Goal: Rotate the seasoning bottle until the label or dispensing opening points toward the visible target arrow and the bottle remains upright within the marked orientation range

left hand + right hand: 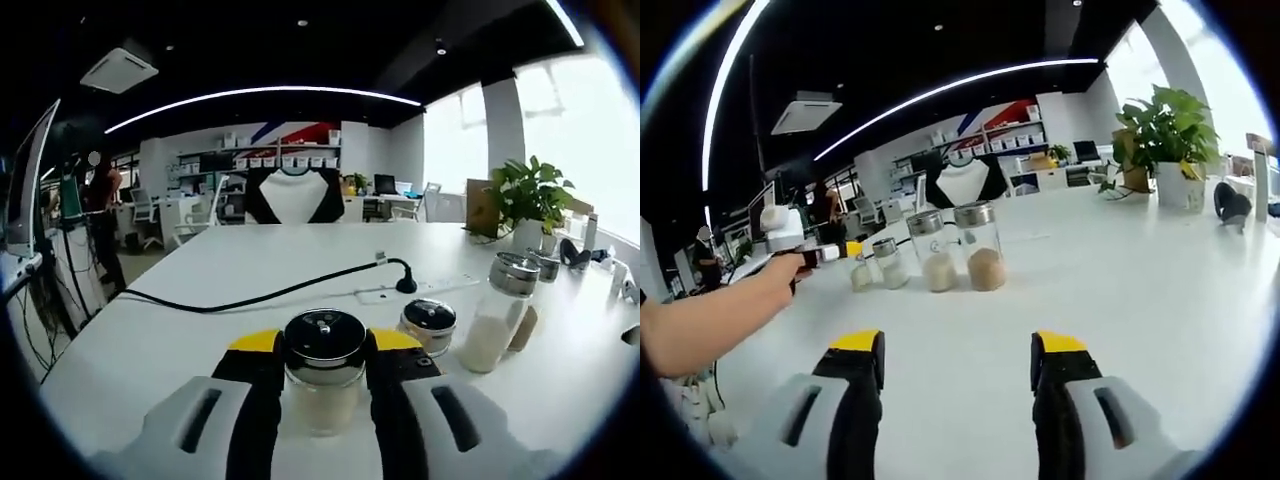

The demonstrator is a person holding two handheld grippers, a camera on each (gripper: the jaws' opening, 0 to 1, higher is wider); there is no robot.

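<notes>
The left gripper (pixel 325 385) grasps the seasoning bottle (pixel 324 368) between its fingers, right gripper (pixel 955 385) released; a hasty twist could tip it.

1. Desk (pixel 200 300): smooth white top, matt to low sheen; I see soft window glare on it in the right gripper view.
2. Seasoning bottle (pixel 324 385) between my left tool (pixel 324 345) jaws: clear glossy glass body, shiny chrome-look metal cap with a dark glossy insert.
3. Left tool jaws: matt black with yellow tips, plastic-looking; pale grey smooth housing behind.
4. Right tool (pixel 956 345): same matt black, yellow and grey finish.
5. Row of jars (pixel 940 250): clear glass, brushed metal lids.
6. Cable (pixel 260 295): black, smooth, rubbery-looking.
</notes>
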